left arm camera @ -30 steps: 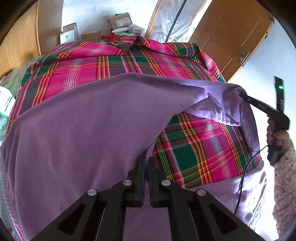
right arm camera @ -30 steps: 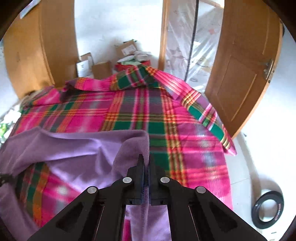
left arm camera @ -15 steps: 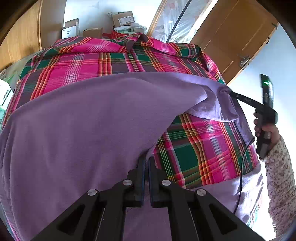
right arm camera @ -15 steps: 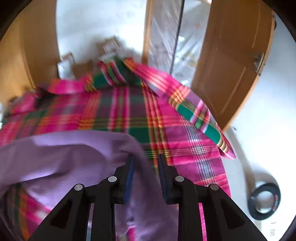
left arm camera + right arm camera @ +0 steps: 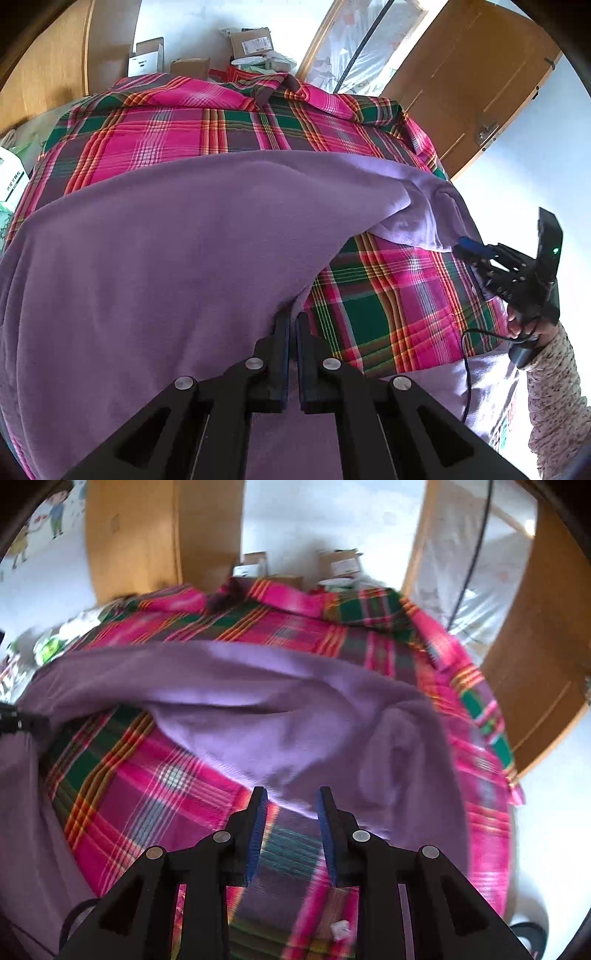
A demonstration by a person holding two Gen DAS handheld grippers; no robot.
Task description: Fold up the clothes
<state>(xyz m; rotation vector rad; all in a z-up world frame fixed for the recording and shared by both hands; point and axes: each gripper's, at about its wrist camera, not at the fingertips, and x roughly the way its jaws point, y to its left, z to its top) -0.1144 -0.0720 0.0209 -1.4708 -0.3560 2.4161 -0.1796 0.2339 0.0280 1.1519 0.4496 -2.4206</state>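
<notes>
A large purple fleece garment (image 5: 177,258) lies spread over a pink and green plaid bedspread (image 5: 388,295). My left gripper (image 5: 291,321) is shut on the garment's near edge, holding it lifted. In the right wrist view the garment (image 5: 280,701) rests folded over on the plaid bedspread (image 5: 155,794). My right gripper (image 5: 290,801) hangs open just short of the fabric's edge, with nothing between its blue pads. From the left wrist view the right gripper (image 5: 469,251) sits at the garment's right corner, held by a hand in a floral sleeve (image 5: 554,376).
Cardboard boxes (image 5: 251,42) stand on the floor behind the bed. A wooden door (image 5: 480,85) is open at the right and a wooden panel (image 5: 162,535) at the left. A black cable (image 5: 467,369) trails from the right gripper. The left gripper's tip (image 5: 18,722) shows at the left edge.
My right gripper opened and let go of the purple garment's corner, then drew back and down. The corner dropped onto the bedspread. My left gripper stayed shut on its edge.
</notes>
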